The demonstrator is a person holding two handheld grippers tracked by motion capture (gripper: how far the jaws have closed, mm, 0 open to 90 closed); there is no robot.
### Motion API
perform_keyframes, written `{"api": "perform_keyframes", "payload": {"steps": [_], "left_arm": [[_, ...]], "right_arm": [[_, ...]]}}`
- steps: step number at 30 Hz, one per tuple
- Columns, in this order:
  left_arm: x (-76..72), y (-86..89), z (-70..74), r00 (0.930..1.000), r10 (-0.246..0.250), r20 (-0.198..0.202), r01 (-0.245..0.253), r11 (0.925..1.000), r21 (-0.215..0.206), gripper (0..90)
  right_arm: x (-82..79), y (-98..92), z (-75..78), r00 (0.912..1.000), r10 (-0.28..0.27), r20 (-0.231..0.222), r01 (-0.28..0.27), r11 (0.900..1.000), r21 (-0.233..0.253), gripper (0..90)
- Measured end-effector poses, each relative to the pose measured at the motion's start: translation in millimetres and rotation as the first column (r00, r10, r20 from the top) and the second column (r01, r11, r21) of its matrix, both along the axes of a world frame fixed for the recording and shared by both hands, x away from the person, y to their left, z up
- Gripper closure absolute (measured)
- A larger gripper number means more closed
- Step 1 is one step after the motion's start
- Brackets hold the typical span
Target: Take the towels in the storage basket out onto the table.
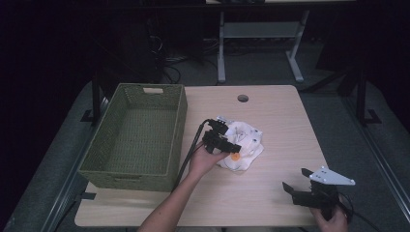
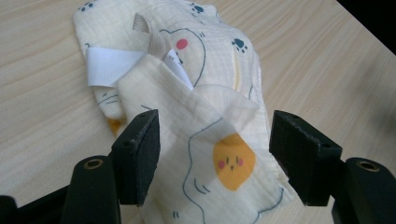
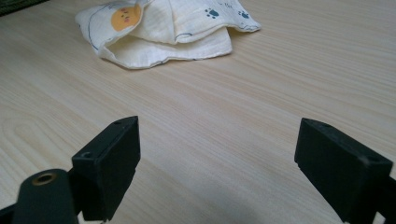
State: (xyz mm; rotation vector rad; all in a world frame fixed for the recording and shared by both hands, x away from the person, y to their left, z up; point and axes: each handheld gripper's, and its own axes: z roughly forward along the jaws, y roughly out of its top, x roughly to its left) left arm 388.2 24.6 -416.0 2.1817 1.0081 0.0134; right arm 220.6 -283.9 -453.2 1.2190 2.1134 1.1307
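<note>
basket (image 1: 138,140) walls off table's left | cloth (image 1: 244,145) lies mid-table | bare table (image 1: 285,121) right and front of cloth

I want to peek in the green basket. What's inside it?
The green basket looks empty: the high view shows just its woven floor and inner walls. The strip of floor right behind the near wall is hidden. The cloth lies outside it, on the table.

From above, the room around my table (image 1: 270,111) is nearly black, the wood dimly lit. Up close, light falls evenly on the cloth (image 2: 205,93), soft shadows only. My near jaws blur slightly; the far tabletop edge softens
</note>
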Motion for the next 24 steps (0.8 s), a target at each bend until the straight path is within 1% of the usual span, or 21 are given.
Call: {"api": "perform_keyframes", "payload": {"steps": [4,6,9,10,11,13,15,17,19,20,21,22,24], "left_arm": [[-3.8,2.5,3.2,0.9997,-0.005,0.024,0.005,0.9999,0.016,32.3],[-5.9,4.1,4.3,0.9997,-0.004,0.023,0.004,0.9999,0.016,31.6],[-10.9,3.7,6.4,0.9982,0.003,0.059,-0.005,0.9996,0.029,30.0],[-11.4,3.8,6.4,0.9980,0.003,0.063,-0.005,0.9997,0.023,29.4],[-12.1,4.3,6.3,0.9981,0.002,0.061,-0.003,0.9999,0.017,29.4],[-13.2,4.6,6.1,0.9983,0.000,0.059,-0.001,0.9998,0.018,29.0],[-14.9,5.9,6.3,0.9981,0.002,0.061,-0.003,1.0000,0.007,28.3],[-16.5,6.8,6.9,0.9978,0.000,0.066,0.000,1.0000,0.007,28.2],[-17.8,8.8,7.5,0.9983,-0.004,0.058,0.005,0.9999,-0.010,28.1],[-19.0,9.1,8.1,0.9983,-0.003,0.058,0.003,1.0000,-0.009,27.9],[-19.7,9.5,8.3,0.9982,-0.005,0.061,0.005,1.0000,-0.007,27.6],[-20.9,10.0,8.4,0.9982,-0.006,0.060,0.007,0.9998,-0.018,27.3],[-24.3,10.0,8.9,0.9981,-0.018,0.059,0.020,0.9995,-0.024,27.4]], "right_arm": [[-0.3,0.4,0.0,1.0000,0.001,-0.001,-0.001,1.000,-0.001,13.9],[-0.3,0.1,0.1,1.0000,0.001,-0.001,-0.001,1.000,0.001,13.9],[-0.3,0.4,-0.1,1.0000,0.001,-0.004,-0.001,1.000,-0.001,13.9],[-0.2,0.7,-0.3,1.0000,0.000,-0.005,0.000,1.000,-0.005,13.9],[-0.2,0.9,-0.5,1.0000,-0.001,-0.005,0.001,1.000,-0.006,13.9],[-0.2,1.1,-0.7,1.0000,-0.002,-0.007,0.002,1.000,-0.007,13.9],[-0.2,0.9,-0.8,1.0000,-0.002,-0.005,0.002,1.000,-0.008,13.9],[-0.3,0.7,-0.9,1.0000,-0.002,-0.006,0.002,1.000,-0.001,13.9],[-0.1,0.6,-1.1,1.0000,-0.005,-0.007,0.005,1.000,0.000,13.9],[-0.1,0.8,-1.2,1.0000,-0.005,-0.008,0.005,1.000,-0.001,13.9],[-0.1,1.0,-1.3,0.9999,-0.005,-0.009,0.005,1.000,-0.003,13.9],[-0.2,1.2,-1.5,0.9999,-0.005,-0.009,0.005,1.000,-0.004,13.9],[-0.2,1.3,-1.6,0.9999,-0.006,-0.009,0.006,1.000,-0.007,13.9]]}}
